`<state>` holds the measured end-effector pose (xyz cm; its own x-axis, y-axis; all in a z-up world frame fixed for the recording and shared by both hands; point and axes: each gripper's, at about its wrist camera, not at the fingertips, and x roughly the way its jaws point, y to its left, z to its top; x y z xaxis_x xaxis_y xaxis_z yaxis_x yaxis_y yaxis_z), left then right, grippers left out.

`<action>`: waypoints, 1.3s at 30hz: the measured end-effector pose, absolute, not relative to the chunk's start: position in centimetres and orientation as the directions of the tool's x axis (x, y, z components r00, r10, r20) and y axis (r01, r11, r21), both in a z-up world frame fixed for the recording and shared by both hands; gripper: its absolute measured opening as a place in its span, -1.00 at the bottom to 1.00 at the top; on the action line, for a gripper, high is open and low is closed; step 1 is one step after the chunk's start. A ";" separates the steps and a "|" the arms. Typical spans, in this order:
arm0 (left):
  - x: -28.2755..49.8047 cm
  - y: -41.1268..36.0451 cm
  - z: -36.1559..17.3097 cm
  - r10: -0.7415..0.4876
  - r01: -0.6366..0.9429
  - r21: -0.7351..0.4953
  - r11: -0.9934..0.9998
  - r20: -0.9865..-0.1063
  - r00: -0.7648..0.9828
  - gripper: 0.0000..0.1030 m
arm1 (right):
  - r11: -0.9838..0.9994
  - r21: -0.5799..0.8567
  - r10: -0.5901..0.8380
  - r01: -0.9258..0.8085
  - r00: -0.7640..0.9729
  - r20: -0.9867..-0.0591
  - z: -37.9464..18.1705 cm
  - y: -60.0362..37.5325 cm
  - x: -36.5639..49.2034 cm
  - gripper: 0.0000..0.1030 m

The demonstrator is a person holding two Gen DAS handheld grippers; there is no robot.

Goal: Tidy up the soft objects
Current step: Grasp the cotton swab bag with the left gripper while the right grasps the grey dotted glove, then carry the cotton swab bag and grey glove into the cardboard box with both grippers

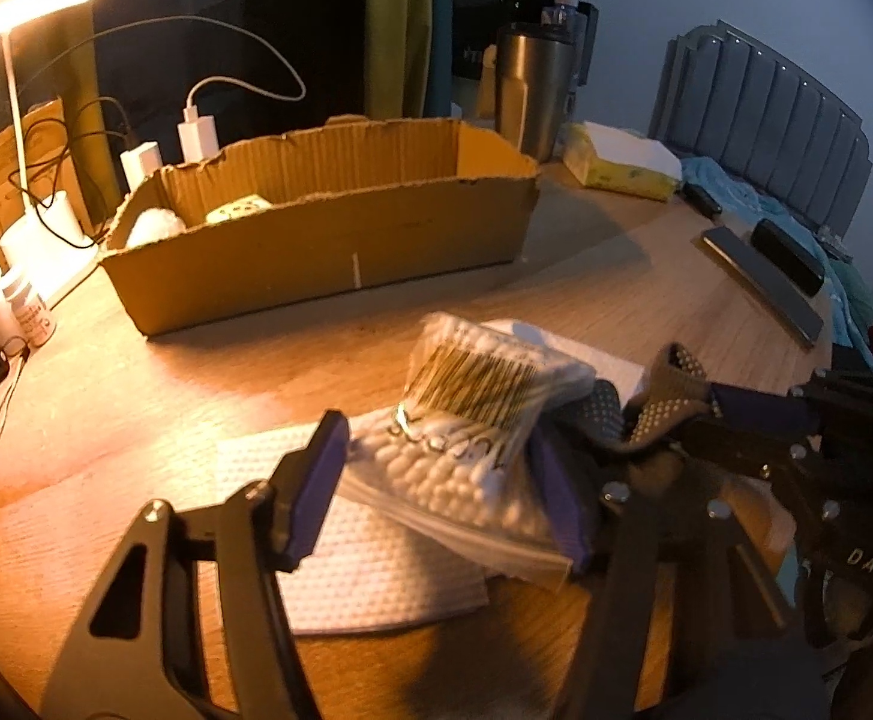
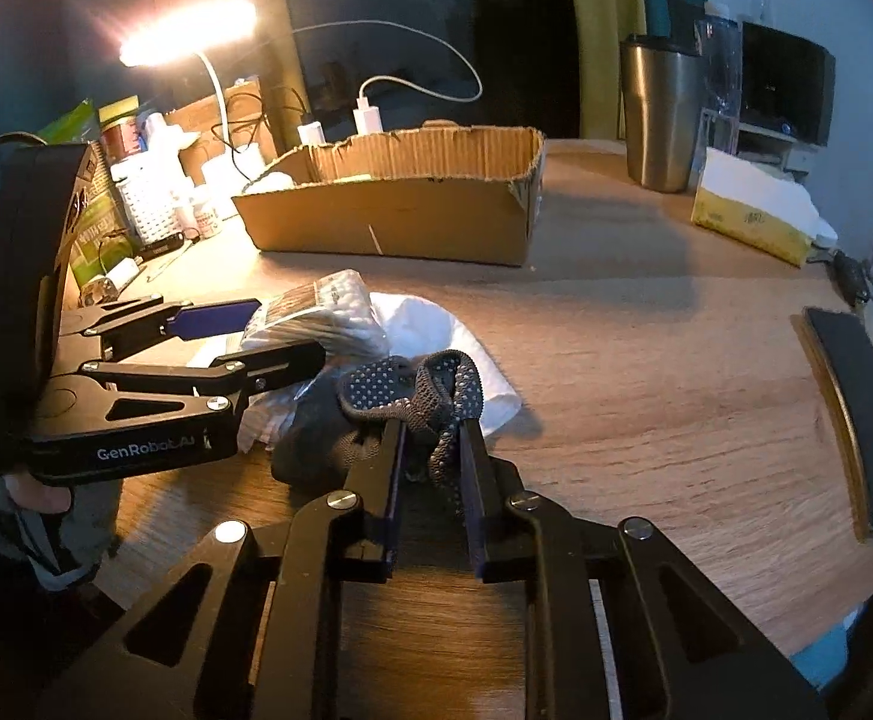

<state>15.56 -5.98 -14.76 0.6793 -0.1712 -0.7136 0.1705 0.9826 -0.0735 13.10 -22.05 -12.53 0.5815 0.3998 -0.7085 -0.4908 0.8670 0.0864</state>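
Item: cotton-swab bag [image 1: 466, 456] between your left gripper's [image 1: 436, 480] half-spread jaws, long axis running away toward cardboard box [image 1: 328, 252]; right gripper [image 2: 433, 438] pinches dotted sock [image 2: 430, 396] alongside.

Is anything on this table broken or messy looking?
Yes. The cardboard box has ragged, torn top edges, as if its flaps were ripped off. In front of it, the bag of cotton swabs, a dotted sock and white paper towels lie jumbled in one pile.
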 end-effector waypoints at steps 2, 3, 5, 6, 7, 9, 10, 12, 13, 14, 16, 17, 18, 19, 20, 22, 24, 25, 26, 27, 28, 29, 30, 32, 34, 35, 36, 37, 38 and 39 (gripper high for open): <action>15.3 -5.8 -14.5 -0.173 0.170 -0.075 0.983 -0.708 0.685 0.19 | 0.867 0.081 0.399 -0.491 0.589 -0.703 -12.2 -22.0 12.9 -0.64; 15.2 -5.7 -14.4 -0.173 0.169 -0.076 0.983 -0.705 0.688 0.19 | 0.867 0.077 0.399 -0.493 0.593 -0.699 -12.0 -21.9 12.9 -0.64; 14.9 -5.5 -13.9 -0.175 0.167 -0.081 0.983 -0.697 0.695 0.19 | 0.865 0.073 0.403 -0.497 0.600 -0.691 -11.6 -21.9 12.7 -0.64; 14.7 -5.5 -13.8 -0.176 0.166 -0.082 0.983 -0.694 0.698 0.19 | 0.864 0.069 0.404 -0.498 0.606 -0.685 -11.3 -21.9 12.6 -0.64; 14.6 -5.4 -13.5 -0.177 0.165 -0.084 0.983 -0.689 0.703 0.19 | 0.864 0.067 0.405 -0.500 0.609 -0.682 -11.0 -21.9 12.5 -0.64; 14.4 -5.2 -13.1 -0.179 0.164 -0.087 0.983 -0.682 0.709 0.19 | 0.864 0.060 0.404 -0.501 0.617 -0.675 -10.6 -21.9 12.4 -0.64; 14.3 -5.1 -12.9 -0.180 0.163 -0.089 0.983 -0.678 0.713 0.19 | 0.864 0.056 0.404 -0.501 0.620 -0.673 -10.4 -21.8 12.4 -0.64; 14.0 -4.9 -12.6 -0.181 0.161 -0.092 0.983 -0.672 0.719 0.19 | 0.863 0.051 0.403 -0.502 0.625 -0.668 -10.0 -21.7 12.3 -0.64; 13.9 -4.8 -12.3 -0.181 0.160 -0.093 0.983 -0.667 0.723 0.19 | 0.863 0.048 0.403 -0.503 0.627 -0.667 -9.9 -21.6 12.2 -0.64; 13.8 -4.7 -12.2 -0.181 0.160 -0.093 0.983 -0.664 0.726 0.19 | 0.862 0.042 0.402 -0.504 0.631 -0.663 -9.7 -21.6 12.2 -0.64; 13.6 -4.4 -11.7 -0.180 0.157 -0.094 0.983 -0.655 0.734 0.19 | 0.862 0.038 0.402 -0.505 0.637 -0.657 -9.3 -21.5 12.1 -0.64; 13.5 -4.2 -11.4 -0.178 0.155 -0.094 0.983 -0.649 0.739 0.19 | 0.862 0.035 0.402 -0.506 0.640 -0.655 -9.1 -21.4 12.1 -0.64; 13.4 -4.1 -11.2 -0.177 0.152 -0.095 0.984 -0.645 0.744 0.19 | 0.863 0.031 0.400 -0.505 0.643 -0.653 -8.9 -21.3 12.1 -0.64; 13.3 -3.9 -10.9 -0.175 0.149 -0.095 0.984 -0.639 0.749 0.19 | 0.863 0.030 0.400 -0.505 0.646 -0.650 -8.7 -21.3 12.2 -0.64; 13.2 -3.7 -10.7 -0.174 0.148 -0.094 0.984 -0.634 0.753 0.19 | 0.862 0.029 0.401 -0.506 0.648 -0.648 -8.5 -21.3 12.2 -0.64; 13.0 -3.4 -10.0 -0.169 0.143 -0.092 0.985 -0.621 0.765 0.19 | 0.861 0.031 0.406 -0.507 0.650 -0.643 -8.2 -21.1 12.2 -0.64; 12.9 -3.1 -9.6 -0.166 0.140 -0.091 0.986 -0.610 0.774 0.19 | 0.859 0.032 0.412 -0.510 0.654 -0.635 -7.7 -21.1 12.3 -0.64; 12.8 -2.9 -9.3 -0.164 0.137 -0.091 0.986 -0.605 0.779 0.19 | 0.859 0.029 0.412 -0.511 0.657 -0.631 -7.5 -21.0 12.4 -0.64; 12.8 -2.8 -9.0 -0.162 0.134 -0.091 0.987 -0.599 0.784 0.19 | 0.859 0.026 0.412 -0.511 0.661 -0.628 -7.3 -20.9 12.5 -0.64; 12.8 -2.6 -8.8 -0.160 0.132 -0.091 0.987 -0.596 0.787 0.19 | 0.859 0.025 0.412 -0.511 0.662 -0.625 -7.1 -20.8 12.6 -0.64; 12.8 -2.5 -8.6 -0.158 0.128 -0.092 0.987 -0.591 0.791 0.19 | 0.859 0.022 0.413 -0.512 0.665 -0.623 -6.9 -20.7 12.7 -0.64; 12.8 -2.3 -8.4 -0.156 0.125 -0.093 0.988 -0.586 0.795 0.19 | 0.859 0.021 0.413 -0.512 0.667 -0.620 -6.7 -20.6 12.8 -0.64; 12.8 -2.2 -8.2 -0.155 0.122 -0.095 0.988 -0.581 0.799 0.19 | 0.858 0.021 0.415 -0.513 0.669 -0.617 -6.5 -20.5 12.9 -0.64; 12.9 -1.8 -7.7 -0.150 0.115 -0.097 0.989 -0.571 0.807 0.19 | 0.858 0.021 0.417 -0.513 0.673 -0.611 -6.1 -20.4 13.2 -0.64; 13.0 -1.4 -7.3 -0.146 0.109 -0.099 0.989 -0.564 0.813 0.19 | 0.860 0.019 0.415 -0.511 0.677 -0.608 -5.7 -20.3 13.6 -0.64; 13.1 -1.2 -7.1 -0.144 0.106 -0.100 0.989 -0.562 0.815 0.19 | 0.860 0.018 0.415 -0.509 0.678 -0.607 -5.6 -20.2 13.8 -0.64; 13.2 -1.1 -6.9 -0.142 0.103 -0.100 0.990 -0.559 0.817 0.19 | 0.861 0.018 0.414 -0.508 0.679 -0.606 -5.5 -20.2 13.9 -0.64; 13.4 -0.9 -6.7 -0.139 0.100 -0.100 0.990 -0.556 0.819 0.19 | 0.862 0.018 0.413 -0.507 0.681 -0.604 -5.4 -20.2 14.2 -0.64; 13.6 -0.7 -6.6 -0.136 0.097 -0.100 0.990 -0.553 0.822 0.19 | 0.862 0.018 0.414 -0.507 0.682 -0.602 -5.3 -20.2 14.3 -0.64; 13.7 -0.6 -6.4 -0.134 0.094 -0.101 0.990 -0.550 0.824 0.19 | 0.861 0.019 0.416 -0.508 0.683 -0.600 -5.1 -20.2 14.4 -0.64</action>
<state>13.67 -0.60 -6.39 0.8241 -0.1340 -0.5504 0.0940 0.9905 -0.1005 14.44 -20.15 -5.09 0.6834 0.4161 -0.5998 -0.5078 0.8613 0.0189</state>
